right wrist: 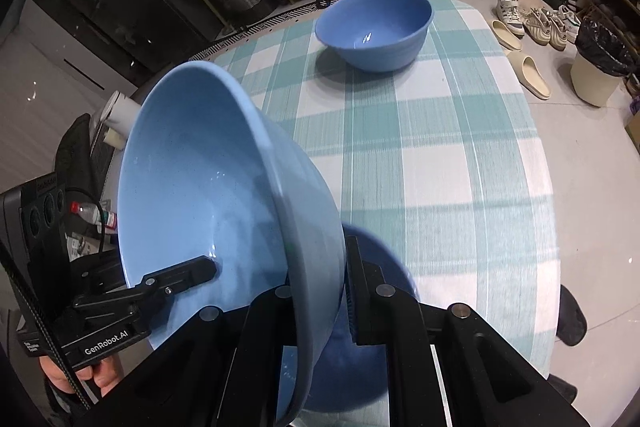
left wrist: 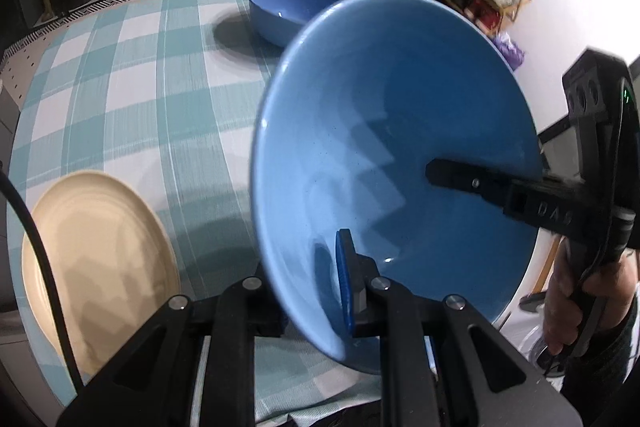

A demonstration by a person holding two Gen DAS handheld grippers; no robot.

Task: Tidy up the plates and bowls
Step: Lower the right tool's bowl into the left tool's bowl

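A large blue bowl (left wrist: 400,147) is held tilted above the checked table by both grippers; it also shows in the right wrist view (right wrist: 208,195). My left gripper (left wrist: 316,291) is shut on its near rim. My right gripper (right wrist: 316,291) is shut on the opposite rim; its finger (left wrist: 460,179) lies inside the bowl in the left wrist view. The left gripper's finger (right wrist: 184,273) shows inside the bowl in the right wrist view. A second blue bowl (left wrist: 284,7) stands upright at the table's far end (right wrist: 376,31). A cream plate (left wrist: 96,267) lies at the near left.
The table has a teal and white checked cloth (right wrist: 440,155). A dark blue round dish (right wrist: 360,347) lies under the held bowl. Shoes and a bin (right wrist: 596,67) are on the floor to the right. Suitcases and drawers stand behind.
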